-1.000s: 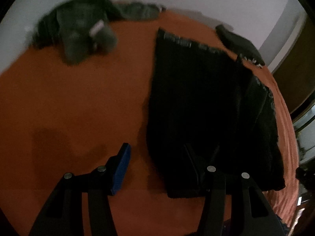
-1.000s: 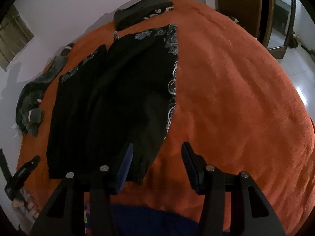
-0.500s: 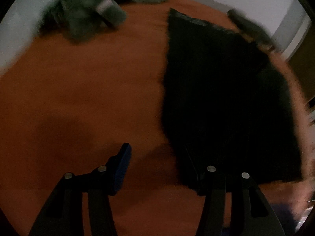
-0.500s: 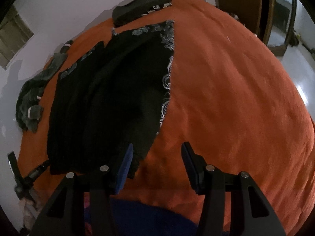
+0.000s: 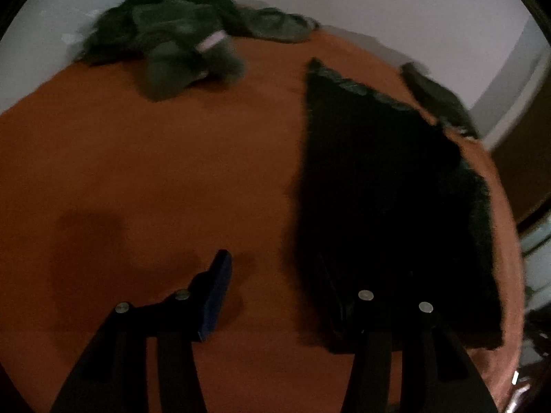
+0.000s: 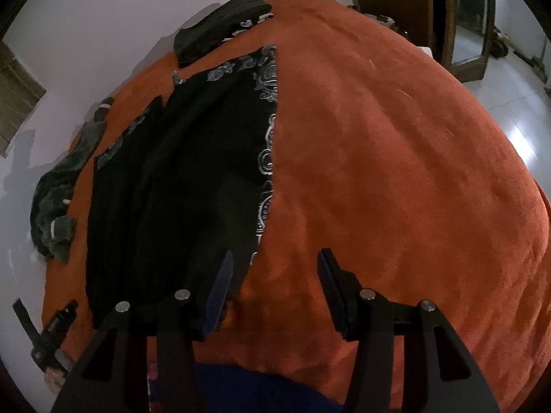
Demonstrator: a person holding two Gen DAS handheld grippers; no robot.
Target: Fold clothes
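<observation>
A black garment (image 5: 378, 206) with white paisley trim lies flat along the orange bed cover (image 5: 137, 172). In the right wrist view the black garment (image 6: 189, 189) fills the left centre. My left gripper (image 5: 275, 296) is open, its right finger over the garment's near left corner and its blue-padded left finger over bare cover. My right gripper (image 6: 275, 289) is open too, its left finger above the garment's near right corner. Neither grips any cloth. The left gripper (image 6: 51, 327) also shows at the lower left.
A crumpled green garment (image 5: 172, 44) lies at the bed's far left by the white wall. A folded dark garment (image 6: 217, 31) sits at the far end. The orange cover (image 6: 396, 172) stretches to the right. A wooden door frame (image 6: 437, 17) and tiled floor (image 6: 516, 86) lie beyond.
The left wrist view swung sideways and back, with the garment's near corner now closer under the right finger. The right gripper shifted slightly. The garment has not moved.
</observation>
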